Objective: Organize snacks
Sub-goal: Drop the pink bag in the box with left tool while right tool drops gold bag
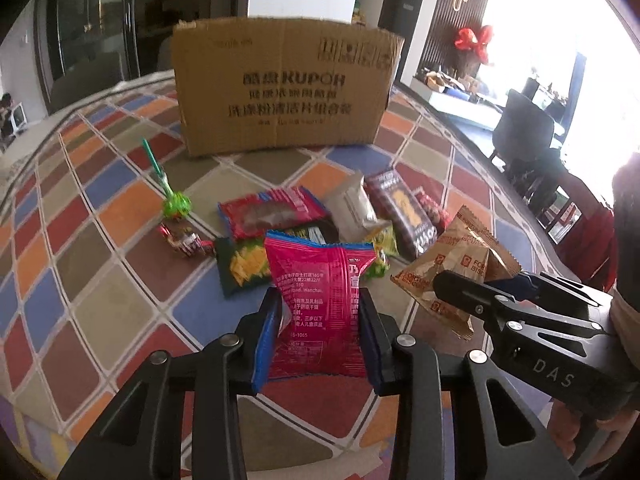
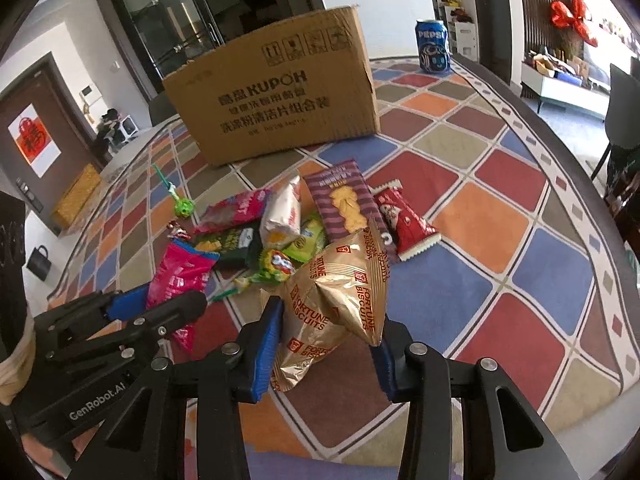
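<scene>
My left gripper (image 1: 320,295) is shut on a pink snack packet (image 1: 316,280), its blue pads pressing both sides of the packet's lower half. My right gripper (image 2: 328,324) is shut on a gold Fortune Biscuits packet (image 2: 340,288), which stands up between the fingers. The two grippers sit side by side at the near edge of a pile of snacks (image 1: 328,224). In the left wrist view the right gripper (image 1: 480,280) and its gold packet (image 1: 448,252) show at the right. In the right wrist view the left gripper (image 2: 168,298) and pink packet (image 2: 176,276) show at the left.
A cardboard box (image 1: 280,88) stands upright behind the pile on a chequered tablecloth (image 2: 500,240). The pile holds a purple biscuit box (image 2: 344,204), a red packet (image 2: 404,220), a white pouch (image 2: 282,210) and a green lollipop (image 2: 182,204). A Pepsi can (image 2: 433,48) stands far right.
</scene>
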Motion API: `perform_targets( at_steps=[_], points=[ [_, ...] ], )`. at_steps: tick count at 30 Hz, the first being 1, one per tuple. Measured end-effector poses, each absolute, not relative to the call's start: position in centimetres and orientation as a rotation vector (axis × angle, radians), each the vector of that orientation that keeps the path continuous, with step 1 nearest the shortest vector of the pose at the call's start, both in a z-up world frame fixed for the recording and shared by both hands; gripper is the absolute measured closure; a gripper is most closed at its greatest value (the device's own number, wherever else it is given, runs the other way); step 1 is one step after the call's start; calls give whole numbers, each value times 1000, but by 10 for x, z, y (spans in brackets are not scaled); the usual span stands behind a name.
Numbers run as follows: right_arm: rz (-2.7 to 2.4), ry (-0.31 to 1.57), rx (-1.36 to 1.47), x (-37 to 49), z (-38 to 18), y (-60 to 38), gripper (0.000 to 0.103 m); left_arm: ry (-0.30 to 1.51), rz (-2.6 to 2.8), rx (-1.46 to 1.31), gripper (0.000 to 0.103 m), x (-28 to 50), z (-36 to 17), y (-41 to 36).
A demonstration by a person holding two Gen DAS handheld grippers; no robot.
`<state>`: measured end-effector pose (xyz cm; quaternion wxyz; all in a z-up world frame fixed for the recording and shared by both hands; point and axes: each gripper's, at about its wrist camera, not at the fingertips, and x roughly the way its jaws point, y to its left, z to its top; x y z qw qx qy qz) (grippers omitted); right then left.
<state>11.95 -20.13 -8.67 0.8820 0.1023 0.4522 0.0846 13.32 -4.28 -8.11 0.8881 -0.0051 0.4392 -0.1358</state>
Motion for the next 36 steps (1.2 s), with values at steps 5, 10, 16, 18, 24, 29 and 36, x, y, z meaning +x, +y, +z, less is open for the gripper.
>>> perform_targets(
  at_steps=[5,10,16,18,24,29,36],
  points=[
    [185,902,202,123,-70,-200,61,875,-284,-20,66,136,-60,-38],
    [188,840,187,132,-44,-200,61,822,-262,-15,66,145,-35,-33],
    [190,745,131,148,-3,-194,61,754,-220,13,66,159,-1,-29],
    [196,727,116,154,7,-192,61,736,-208,24,66,164,9,-27],
    [220,698,79,177,35,-182,61,694,-189,45,66,181,42,-19],
    [238,684,64,197,60,-175,61,666,-174,71,66,202,67,-13],
    [231,684,15,233,83,-172,61,682,-173,76,66,239,84,-8]
  ],
)
